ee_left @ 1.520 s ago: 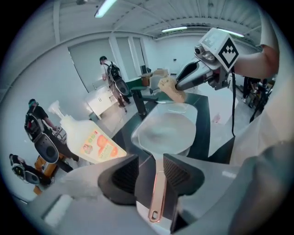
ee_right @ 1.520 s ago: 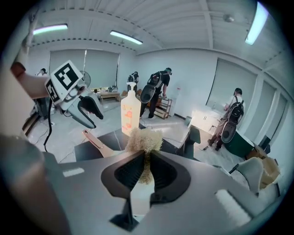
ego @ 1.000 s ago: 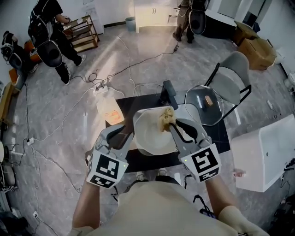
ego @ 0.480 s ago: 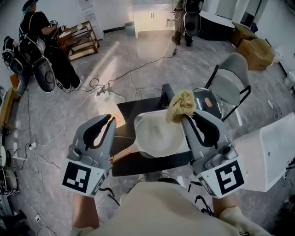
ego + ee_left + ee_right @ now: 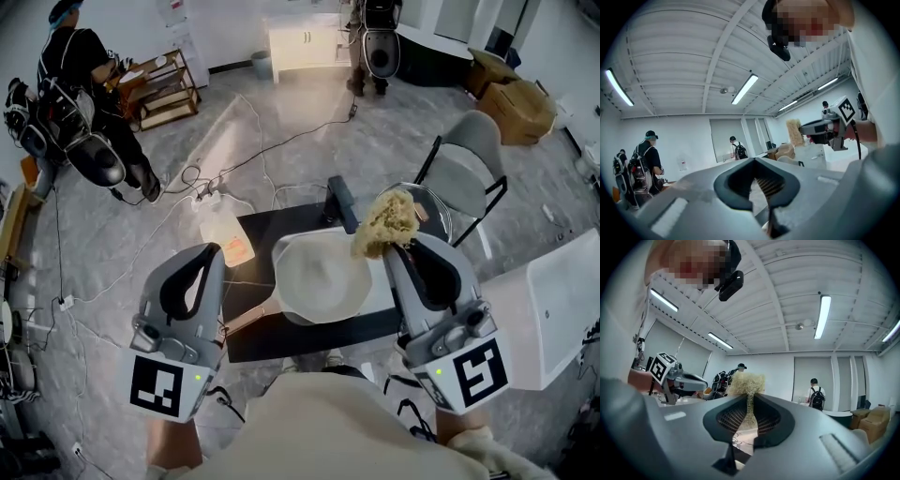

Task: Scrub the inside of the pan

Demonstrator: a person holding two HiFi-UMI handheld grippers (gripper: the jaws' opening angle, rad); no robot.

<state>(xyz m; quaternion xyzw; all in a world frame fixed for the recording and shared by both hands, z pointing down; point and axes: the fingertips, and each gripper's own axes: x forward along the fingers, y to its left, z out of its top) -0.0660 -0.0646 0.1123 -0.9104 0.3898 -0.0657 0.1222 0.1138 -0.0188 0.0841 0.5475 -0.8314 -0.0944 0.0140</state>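
The dark tabletop [image 5: 255, 223] is partly covered in the head view by both tools. Neither gripper view shows it, as both look level across the room. The white pan [image 5: 317, 281] sits on it between the two tools and appears only in the head view, where the right hand-held gripper [image 5: 397, 246] hides its right rim. The left hand-held gripper [image 5: 214, 251] is held up on the pan's left. Its jaws have just been closing, and the left gripper view shows them pressed together with nothing between them. The right one pinches a tan fibrous scrubber [image 5: 382, 223] in the air over the pan's far right edge. The right gripper view shows the scrubber [image 5: 749, 383] squeezed thin between the jaws, a detail too small to make out from above.
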